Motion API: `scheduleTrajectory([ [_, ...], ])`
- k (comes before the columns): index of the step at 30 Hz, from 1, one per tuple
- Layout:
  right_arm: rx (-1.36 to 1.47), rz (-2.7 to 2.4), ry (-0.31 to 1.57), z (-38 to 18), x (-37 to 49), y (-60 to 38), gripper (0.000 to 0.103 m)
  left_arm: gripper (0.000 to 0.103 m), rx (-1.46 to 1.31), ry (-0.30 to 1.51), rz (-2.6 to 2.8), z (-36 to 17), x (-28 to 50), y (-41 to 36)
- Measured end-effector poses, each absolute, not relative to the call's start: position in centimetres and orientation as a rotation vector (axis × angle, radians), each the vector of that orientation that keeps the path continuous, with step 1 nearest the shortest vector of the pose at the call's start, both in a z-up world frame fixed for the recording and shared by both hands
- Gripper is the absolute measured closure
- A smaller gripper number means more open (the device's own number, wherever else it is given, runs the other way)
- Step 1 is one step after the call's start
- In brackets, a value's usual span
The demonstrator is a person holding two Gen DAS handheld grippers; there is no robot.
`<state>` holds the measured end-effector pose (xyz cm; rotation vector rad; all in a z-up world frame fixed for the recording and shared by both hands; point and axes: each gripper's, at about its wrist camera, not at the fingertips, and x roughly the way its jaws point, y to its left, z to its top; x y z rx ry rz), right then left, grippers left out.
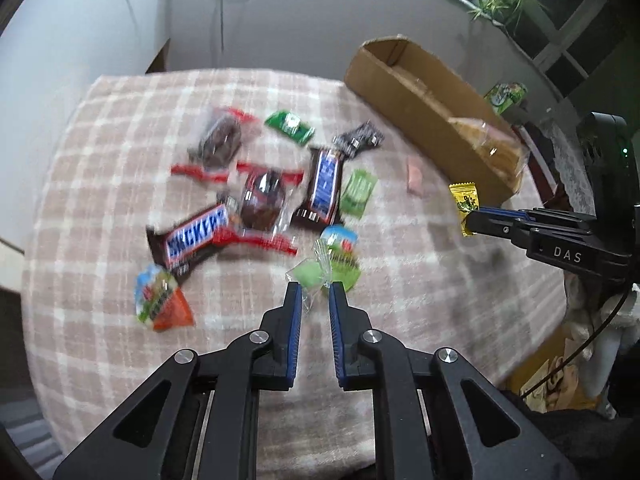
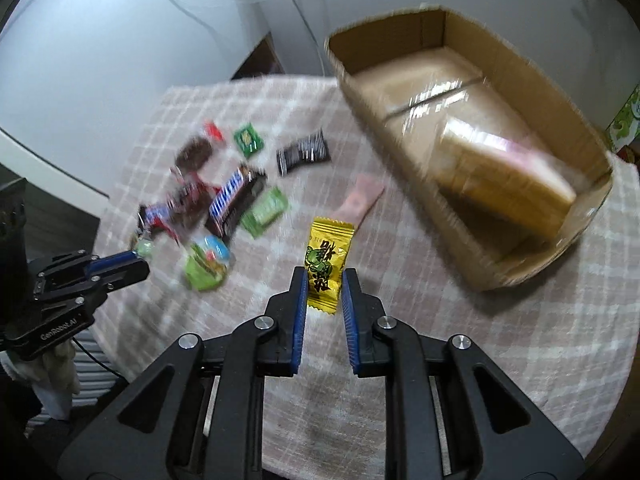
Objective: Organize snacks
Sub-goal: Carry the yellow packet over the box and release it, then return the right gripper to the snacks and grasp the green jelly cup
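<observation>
The right hand-held gripper [image 2: 324, 292] holds a yellow candy packet [image 2: 326, 264] above the desk [image 2: 500, 340]; the left hand-held gripper [image 1: 314, 300] pinches a clear green-candy wrapper [image 1: 316, 276]. The cardboard box [image 2: 580, 120] contains only one bread-like package [image 2: 504, 176], and most snacks [image 1: 256, 196] remain scattered.

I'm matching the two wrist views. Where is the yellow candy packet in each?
Left wrist: yellow packet at the right edge, pinched in the right gripper, in front of the box's near end.
Right wrist: yellow packet at lower centre, clamped between the gripper's blue pads.
Shared landmark: cardboard box, up and right in both.
</observation>
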<state>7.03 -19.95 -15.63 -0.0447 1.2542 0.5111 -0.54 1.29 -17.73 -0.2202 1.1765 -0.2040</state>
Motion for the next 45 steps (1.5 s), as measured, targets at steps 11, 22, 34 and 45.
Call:
scheduleTrajectory([
  [11, -0.028, 0.467, 1.151, -11.5, 11.9, -21.6, 0.086, 0.091, -0.186, 1.064, -0.271, -13.6, 5.1, -0.6],
  [22, -0.023, 0.376, 1.114, -10.6, 18.0, -24.4, 0.085, 0.091, -0.127, 1.008, -0.333, -11.9, 11.7, -3.9],
  [34, -0.011, 0.314, 1.177, -13.8, 22.1, -25.7, 0.085, 0.091, -0.1, 1.037, -0.378, -13.0, 17.3, -8.5],
  [45, 0.007, 0.298, 1.2, -14.8, 22.3, -26.1, 0.075, 0.086, -0.061, 1.085, -0.402, -14.6, 18.3, -10.9],
])
